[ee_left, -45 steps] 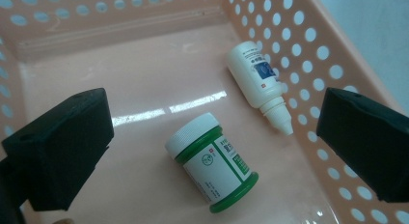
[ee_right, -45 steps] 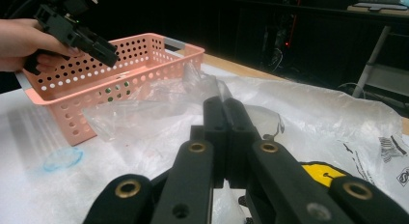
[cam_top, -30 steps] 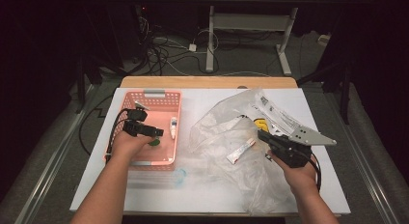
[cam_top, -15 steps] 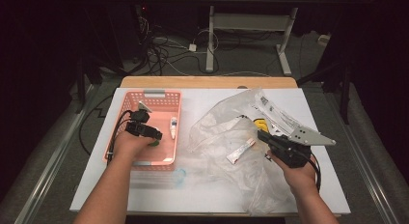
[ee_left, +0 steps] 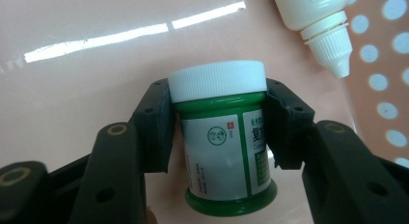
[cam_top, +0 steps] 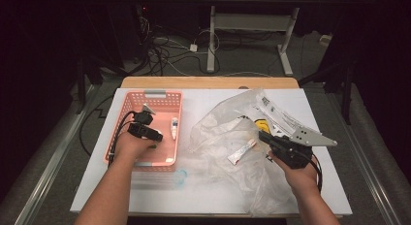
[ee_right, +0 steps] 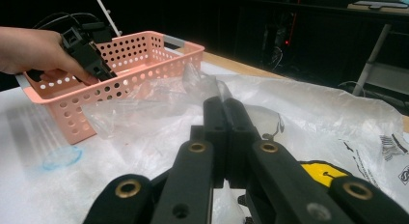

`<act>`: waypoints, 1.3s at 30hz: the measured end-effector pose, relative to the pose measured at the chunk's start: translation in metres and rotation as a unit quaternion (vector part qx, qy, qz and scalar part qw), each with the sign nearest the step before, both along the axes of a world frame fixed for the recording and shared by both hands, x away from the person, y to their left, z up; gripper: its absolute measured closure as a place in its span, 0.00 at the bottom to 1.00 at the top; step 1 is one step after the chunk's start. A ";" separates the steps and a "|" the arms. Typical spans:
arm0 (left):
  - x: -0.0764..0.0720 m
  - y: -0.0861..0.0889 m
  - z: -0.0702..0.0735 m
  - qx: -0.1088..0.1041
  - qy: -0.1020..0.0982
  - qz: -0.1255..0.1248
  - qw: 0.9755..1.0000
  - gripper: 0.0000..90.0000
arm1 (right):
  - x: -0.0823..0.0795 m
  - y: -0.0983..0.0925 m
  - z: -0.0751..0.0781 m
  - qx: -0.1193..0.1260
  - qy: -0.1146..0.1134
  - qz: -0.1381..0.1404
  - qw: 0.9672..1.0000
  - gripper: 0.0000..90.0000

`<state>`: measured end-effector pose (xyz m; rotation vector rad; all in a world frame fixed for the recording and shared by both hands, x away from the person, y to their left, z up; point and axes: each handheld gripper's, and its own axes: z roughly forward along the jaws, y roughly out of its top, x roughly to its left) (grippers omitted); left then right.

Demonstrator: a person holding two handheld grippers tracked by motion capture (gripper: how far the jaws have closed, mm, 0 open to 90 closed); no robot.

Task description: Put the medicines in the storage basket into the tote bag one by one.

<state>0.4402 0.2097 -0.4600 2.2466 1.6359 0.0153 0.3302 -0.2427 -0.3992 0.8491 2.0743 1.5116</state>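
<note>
My left gripper [cam_top: 154, 137] reaches into the pink basket [cam_top: 145, 95]. Its jaws have just been closing and now press both sides of a green jar with a white lid [ee_left: 222, 151], which lies on the basket floor [ee_left: 72, 64]. A white dropper bottle [cam_top: 174, 128] lies beside it [ee_left: 323, 21]. My right gripper [cam_top: 264, 136] rests over the clear plastic bag [cam_top: 218, 123]. Its jaws are shut [ee_right: 224, 105], and a fold of the bag [ee_right: 313, 118] rises at their tips.
A small white and red tube [cam_top: 241, 152] and a yellow item [cam_top: 261, 124] lie inside the bag. A clear container with a bluish end [cam_top: 179, 176] lies in front of the basket. A printed label sheet [cam_top: 278, 113] lies at the bag's far right.
The left gripper's jaws have closed in on the green jar in the basket. Both hands have kept their places.
</note>
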 end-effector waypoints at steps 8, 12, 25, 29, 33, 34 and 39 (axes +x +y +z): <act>-0.007 0.001 0.016 -0.016 -0.040 -0.008 0.999 0.54 | 0.000 0.000 0.000 -0.002 -0.001 -0.001 1.000 1.00; -0.014 0.003 0.024 -0.029 -0.063 -0.010 0.998 0.54 | 0.000 0.001 0.000 -0.002 0.000 -0.001 1.000 1.00; -0.044 -0.001 0.050 -0.048 -0.141 -0.035 0.988 0.54 | -0.001 0.001 0.002 -0.003 -0.004 -0.001 1.000 1.00; -0.057 -0.003 0.057 -0.062 -0.169 -0.043 0.983 0.54 | -0.002 0.000 0.004 0.002 -0.006 -0.003 1.000 1.00; -0.070 -0.006 0.059 -0.077 -0.195 -0.049 0.977 0.54 | -0.002 -0.001 0.004 0.001 -0.005 -0.004 1.000 1.00; -0.074 -0.006 0.059 -0.080 -0.201 -0.051 0.975 0.54 | -0.003 -0.001 0.004 0.002 -0.005 -0.003 1.000 1.00; -0.094 -0.005 0.057 -0.091 -0.235 -0.052 0.966 0.54 | -0.003 -0.001 0.005 0.000 -0.009 -0.001 1.000 1.00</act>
